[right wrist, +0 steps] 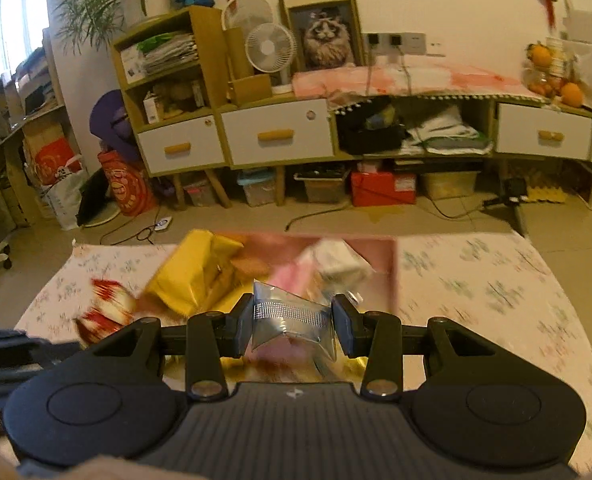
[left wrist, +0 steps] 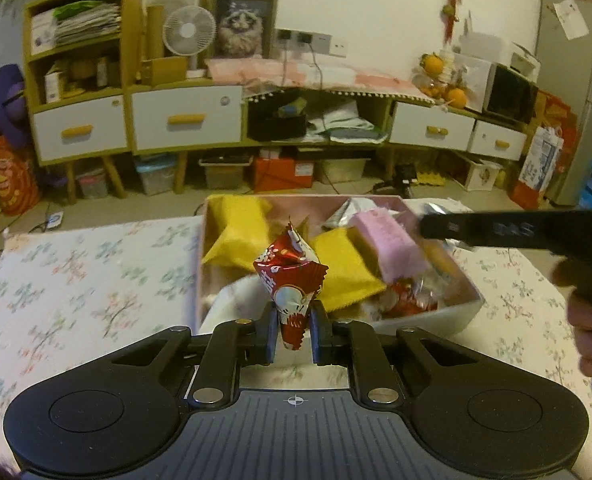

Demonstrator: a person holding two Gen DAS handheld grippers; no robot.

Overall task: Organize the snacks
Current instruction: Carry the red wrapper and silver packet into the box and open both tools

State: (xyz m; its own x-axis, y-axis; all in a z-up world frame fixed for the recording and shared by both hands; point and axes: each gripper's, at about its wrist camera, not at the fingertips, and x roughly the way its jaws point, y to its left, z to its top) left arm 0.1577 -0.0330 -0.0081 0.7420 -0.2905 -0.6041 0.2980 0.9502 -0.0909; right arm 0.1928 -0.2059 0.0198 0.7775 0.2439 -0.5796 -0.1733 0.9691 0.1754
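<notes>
A pink open box (left wrist: 436, 314) on the floral table holds yellow packets (left wrist: 240, 222), a pink packet (left wrist: 392, 246) and other snacks. My left gripper (left wrist: 294, 330) is shut on a red and white foil snack (left wrist: 290, 278), held upright just in front of the box's near wall. My right gripper (right wrist: 292, 326) is shut on a silver foil packet (right wrist: 292, 322), held over the box (right wrist: 380, 254). In the left wrist view the right gripper (left wrist: 428, 222) reaches in from the right above the box. The red snack (right wrist: 104, 310) shows blurred at the left in the right wrist view.
A floral cloth (left wrist: 76, 272) covers the table around the box. Behind the table stand low cabinets with white drawers (left wrist: 186, 120), fans (left wrist: 188, 30), a framed cat picture (left wrist: 240, 24), oranges (left wrist: 456, 96) and floor boxes (left wrist: 284, 174).
</notes>
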